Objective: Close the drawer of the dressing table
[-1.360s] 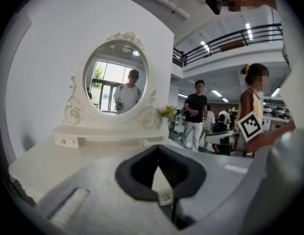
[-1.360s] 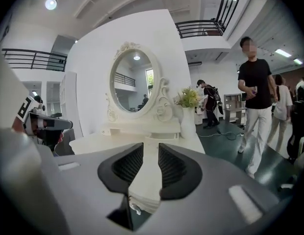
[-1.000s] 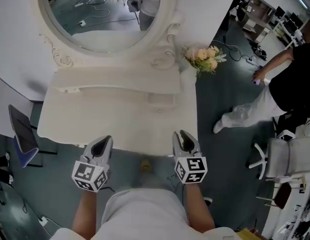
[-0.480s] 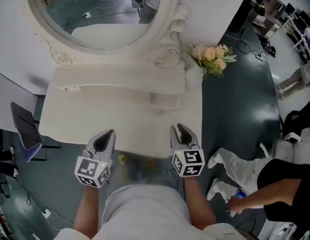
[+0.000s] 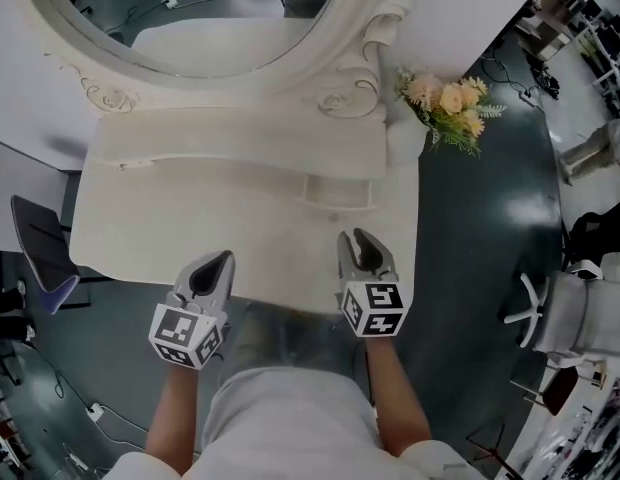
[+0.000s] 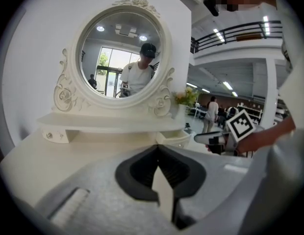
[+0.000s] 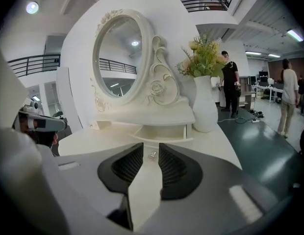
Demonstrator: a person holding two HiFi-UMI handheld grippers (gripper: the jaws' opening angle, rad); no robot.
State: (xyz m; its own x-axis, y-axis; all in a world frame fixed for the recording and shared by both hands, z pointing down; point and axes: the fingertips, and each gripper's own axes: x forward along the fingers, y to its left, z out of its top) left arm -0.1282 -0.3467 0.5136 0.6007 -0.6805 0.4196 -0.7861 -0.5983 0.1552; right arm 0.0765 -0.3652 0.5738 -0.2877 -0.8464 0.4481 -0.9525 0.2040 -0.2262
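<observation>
A broad cream-white dressing table [image 5: 190,230] with a curved front edge lay ahead of both tongs. Its large oval mirror in a carved white frame [image 5: 220,18] stood at the far side, well beyond them. A white vase of pale pink and yellow flowers [image 5: 448,103] stood ahead and to the right of the right tongs.

The left tongs [image 5: 215,265] hovered over the table's near edge, tips pressed together with nothing between them. The right tongs [image 5: 360,248] hovered beside them, spread a little and holding nothing.

A small white drawer [image 5: 338,192] stood pulled out from under the raised shelf. It was straight ahead of the right tongs, near but not touching, and ahead and to the right of the left tongs. Its small metal knob [image 7: 152,155] lined up with the gap in the right tongs.

The drawer looked light and stiff, with a smooth painted face that could be slippery. It probably needed no grip. A gentle, square push on the front, at or beside the knob, seemed best, since a skewed push might jam it.
</observation>
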